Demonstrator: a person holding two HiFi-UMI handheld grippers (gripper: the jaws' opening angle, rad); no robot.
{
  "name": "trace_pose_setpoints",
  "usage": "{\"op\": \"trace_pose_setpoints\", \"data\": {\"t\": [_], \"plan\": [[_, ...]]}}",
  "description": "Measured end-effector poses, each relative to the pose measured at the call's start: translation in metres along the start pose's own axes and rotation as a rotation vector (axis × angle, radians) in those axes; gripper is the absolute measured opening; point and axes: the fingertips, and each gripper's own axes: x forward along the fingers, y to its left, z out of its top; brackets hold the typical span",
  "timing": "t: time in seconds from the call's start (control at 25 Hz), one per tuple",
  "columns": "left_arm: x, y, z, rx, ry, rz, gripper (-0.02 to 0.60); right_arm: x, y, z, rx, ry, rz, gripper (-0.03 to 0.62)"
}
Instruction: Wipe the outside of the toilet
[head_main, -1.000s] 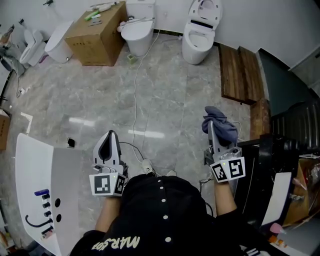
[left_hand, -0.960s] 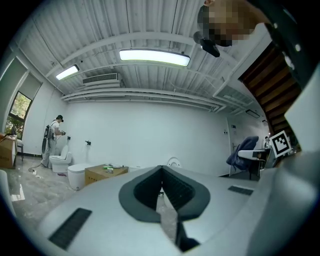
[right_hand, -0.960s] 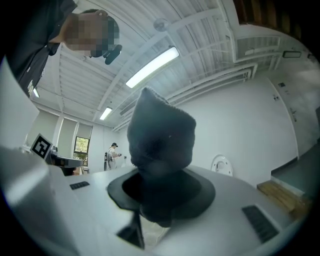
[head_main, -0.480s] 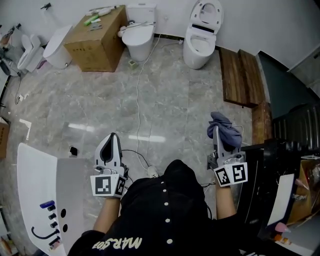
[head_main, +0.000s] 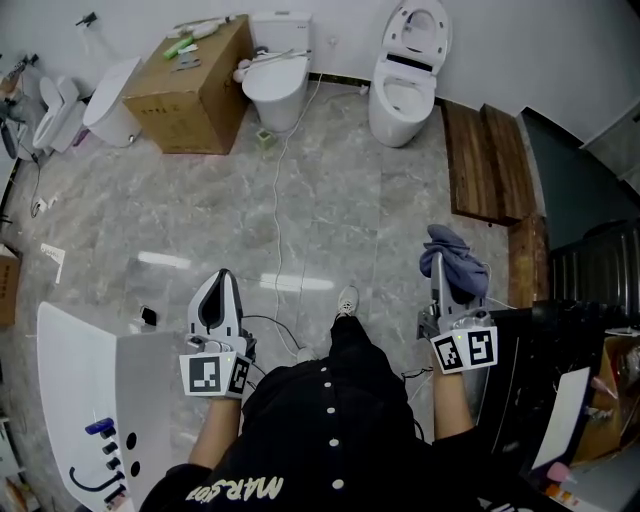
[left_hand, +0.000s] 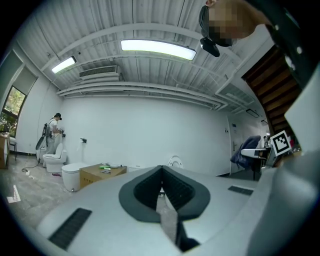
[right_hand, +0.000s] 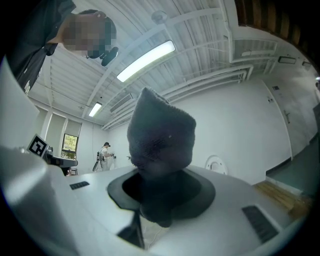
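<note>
Two white toilets stand against the far wall: one with its lid raised (head_main: 406, 62) at centre right, one with its lid down (head_main: 277, 70) to its left. My right gripper (head_main: 437, 262) is shut on a blue-grey cloth (head_main: 454, 262), which bulges up out of the jaws as a dark cloth (right_hand: 160, 145) in the right gripper view. My left gripper (head_main: 218, 288) is shut with nothing in it; its dark pads (left_hand: 161, 192) meet in the left gripper view. Both grippers hang low over the marble floor, far from the toilets.
A cardboard box (head_main: 194, 82) sits left of the lidded toilet, with another white toilet (head_main: 108, 90) beyond it. A cable (head_main: 276, 190) runs across the floor. Wooden planks (head_main: 484, 160) lie at right, a white panel (head_main: 90, 390) at left. A distant person (left_hand: 52, 131) stands by a toilet.
The view has moved forward toward the toilets. A shoe now shows between the grippers. Both grippers keep their places and the cloth stays held.
</note>
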Motion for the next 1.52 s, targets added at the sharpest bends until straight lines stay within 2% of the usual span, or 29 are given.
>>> {"op": "trace_pose_setpoints", "data": {"t": [0.4,0.84,1.08,1.24,1.4,1.52], "plan": [[0.107,-0.013,0.014,0.015,-0.007,0.037,0.009,0.106,-0.058,-0.001,0.000,0.005,0.063,0.118],[0.210,-0.054,0.010,0.010,-0.002,0.060,0.009,0.180,-0.148,-0.006,0.008,0.009,0.088,0.118],[0.251,-0.082,0.005,0.001,0.005,0.051,0.009,0.197,-0.191,-0.005,-0.008,-0.005,0.076,0.120],[0.270,-0.097,0.000,0.027,0.036,0.039,0.009,0.193,-0.210,-0.005,-0.005,-0.011,0.041,0.120],[0.293,-0.112,-0.007,0.015,0.035,-0.024,0.009,0.187,-0.227,-0.007,-0.015,-0.007,0.002,0.120],[0.314,-0.121,-0.009,0.003,0.054,-0.043,0.009,0.184,-0.244,-0.006,-0.007,-0.012,-0.040,0.120]]}}
